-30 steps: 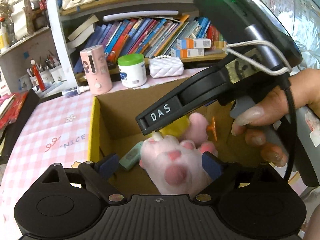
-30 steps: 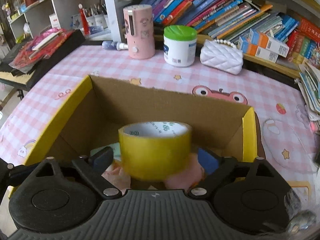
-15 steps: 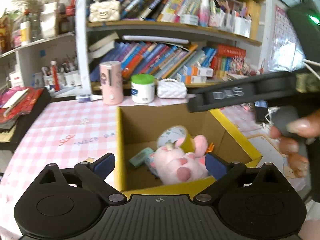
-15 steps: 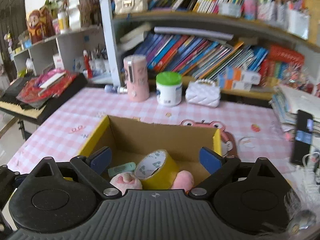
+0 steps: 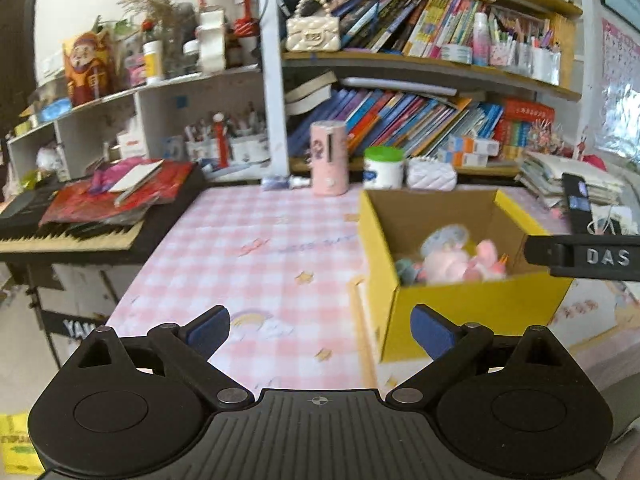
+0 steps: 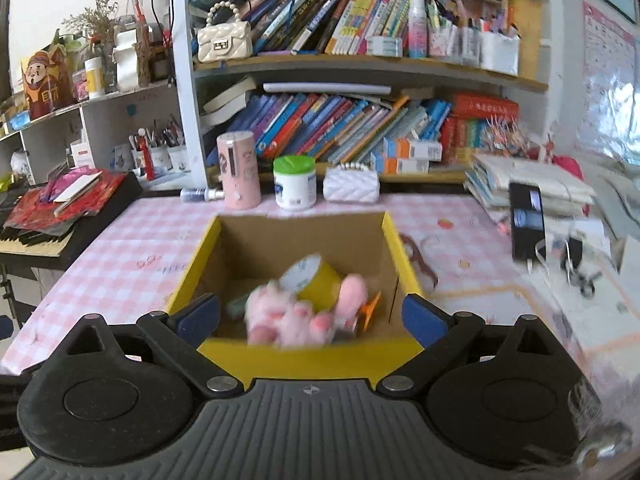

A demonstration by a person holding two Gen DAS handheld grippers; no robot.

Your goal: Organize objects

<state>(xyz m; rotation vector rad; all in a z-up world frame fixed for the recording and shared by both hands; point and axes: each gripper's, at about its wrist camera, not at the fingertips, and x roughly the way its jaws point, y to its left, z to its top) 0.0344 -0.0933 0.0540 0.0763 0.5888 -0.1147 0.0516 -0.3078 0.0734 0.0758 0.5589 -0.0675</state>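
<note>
A yellow-rimmed cardboard box (image 5: pixel 472 308) (image 6: pixel 308 360) stands on the pink checked table. In it lie a pink plush toy (image 5: pixel 452 266) (image 6: pixel 296 316), a yellow tape roll (image 6: pixel 314 278) (image 5: pixel 444 238), a green item (image 5: pixel 404 270) and an orange clip (image 6: pixel 370 308). My left gripper (image 5: pixel 320 330) is open and empty, above the table left of the box. My right gripper (image 6: pixel 310 318) is open and empty, held back from the box's near rim. Part of the right gripper shows at the right edge of the left wrist view (image 5: pixel 580 258).
A pink cylinder (image 6: pixel 238 172), a green-lidded white jar (image 6: pixel 294 182) and a white quilted purse (image 6: pixel 351 186) stand at the table's back by the bookshelf. A keyboard (image 5: pixel 68 236) with red packets is left. A black phone (image 6: pixel 527 222) and cables lie right.
The right gripper let go of the yellow tape roll into the box and drew back. The left gripper pulled up and away to the left of the box.
</note>
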